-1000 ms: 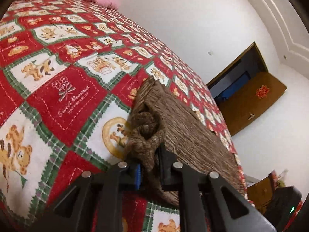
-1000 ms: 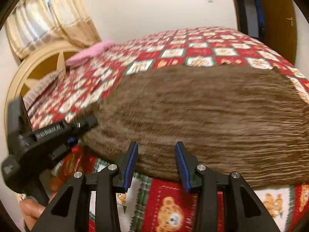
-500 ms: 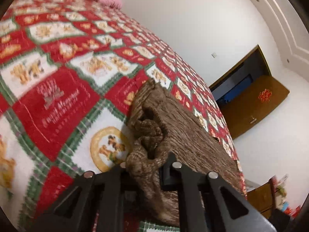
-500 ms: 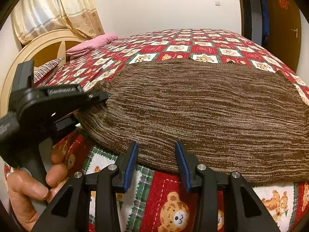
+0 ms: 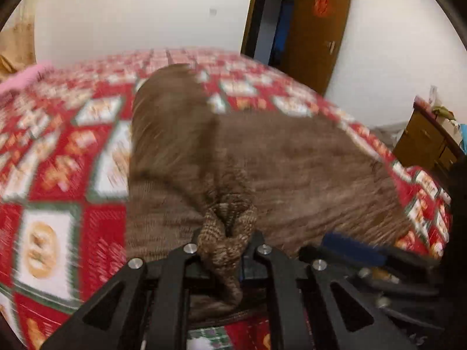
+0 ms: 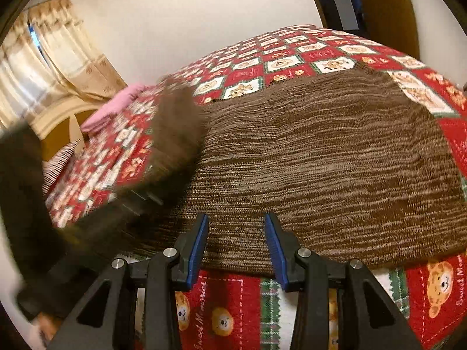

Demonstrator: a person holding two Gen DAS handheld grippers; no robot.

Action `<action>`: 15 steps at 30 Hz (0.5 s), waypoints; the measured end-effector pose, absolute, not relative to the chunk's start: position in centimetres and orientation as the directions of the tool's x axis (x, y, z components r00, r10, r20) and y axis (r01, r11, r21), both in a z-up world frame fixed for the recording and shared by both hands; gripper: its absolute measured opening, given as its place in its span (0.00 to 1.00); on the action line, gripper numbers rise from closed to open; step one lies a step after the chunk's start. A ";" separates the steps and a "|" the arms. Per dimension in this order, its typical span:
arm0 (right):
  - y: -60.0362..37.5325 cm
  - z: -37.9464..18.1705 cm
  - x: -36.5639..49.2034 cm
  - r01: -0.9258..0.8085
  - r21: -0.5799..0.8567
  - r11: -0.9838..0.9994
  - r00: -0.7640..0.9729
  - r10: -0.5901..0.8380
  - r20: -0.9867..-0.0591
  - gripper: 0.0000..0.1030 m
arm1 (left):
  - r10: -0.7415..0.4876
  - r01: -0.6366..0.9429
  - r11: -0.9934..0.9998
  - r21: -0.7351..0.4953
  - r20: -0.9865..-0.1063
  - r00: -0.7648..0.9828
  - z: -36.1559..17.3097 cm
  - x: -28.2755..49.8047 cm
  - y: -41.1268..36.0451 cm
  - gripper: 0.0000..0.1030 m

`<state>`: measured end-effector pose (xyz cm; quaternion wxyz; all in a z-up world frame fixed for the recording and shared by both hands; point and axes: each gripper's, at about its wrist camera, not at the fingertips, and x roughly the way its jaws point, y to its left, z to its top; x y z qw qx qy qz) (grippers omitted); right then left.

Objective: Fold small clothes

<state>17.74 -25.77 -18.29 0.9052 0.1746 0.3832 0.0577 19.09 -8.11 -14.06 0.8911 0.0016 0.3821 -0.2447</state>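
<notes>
A brown knit garment lies spread on the red patchwork bedspread. My left gripper is shut on a bunched corner of the garment and holds it lifted, with a raised flap trailing behind. In the right wrist view the left gripper is a dark blur at the left with the lifted cloth. My right gripper is open, its blue pads just above the garment's near hem, holding nothing. It also shows in the left wrist view.
Pink folded bedding and a striped pillow lie near the cream headboard. Curtains hang at the left. A brown door stands open, and a wooden dresser stands at the right.
My left gripper has swung quickly rightward over the garment, carrying the gripped corner with it and lifting a flap. My right gripper has stayed open near the hem.
</notes>
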 end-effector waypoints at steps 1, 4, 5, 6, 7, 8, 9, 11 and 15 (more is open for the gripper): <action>-25.7 -18.2 17.8 0.019 0.353 0.936 0.697 0.241 -0.675 0.38 | -0.452 0.435 0.876 -0.211 -0.674 0.584 -13.8 19.3 -7.6 0.09; -25.9 -17.6 18.0 -0.007 0.363 0.932 0.693 0.266 -0.670 0.38 | -0.485 0.418 0.866 -0.276 -0.666 0.566 -14.0 19.7 -6.4 0.09; -26.3 -17.3 18.2 -0.004 0.372 0.928 0.699 0.269 -0.663 0.38 | -0.490 0.418 0.864 -0.282 -0.662 0.567 -14.1 19.6 -6.4 0.09; -26.8 -16.9 18.5 -0.002 0.386 0.923 0.708 0.273 -0.651 0.38 | -0.491 0.418 0.863 -0.283 -0.661 0.567 -14.2 19.6 -6.4 0.10; -27.4 -16.2 18.8 -0.007 0.413 0.911 0.722 0.290 -0.628 0.39 | -0.489 0.418 0.864 -0.280 -0.662 0.568 -14.2 19.6 -6.4 0.10; -27.9 -15.7 19.3 -0.014 0.438 0.899 0.729 0.309 -0.611 0.41 | -0.486 0.418 0.866 -0.275 -0.661 0.571 -14.1 19.4 -6.5 0.10; -28.2 -15.3 19.9 -0.025 0.464 0.886 0.731 0.333 -0.596 0.48 | -0.486 0.418 0.866 -0.274 -0.660 0.573 -14.1 19.3 -6.5 0.11; -28.6 -14.3 22.2 -0.048 0.504 0.862 0.733 0.373 -0.568 0.52 | -0.493 0.417 0.863 -0.286 -0.654 0.573 -14.2 19.1 -6.4 0.11; -27.2 -13.8 28.6 -0.149 0.553 0.820 0.666 0.496 -0.557 0.52 | -0.519 0.411 0.851 -0.326 -0.640 0.567 -14.5 19.7 -6.0 0.11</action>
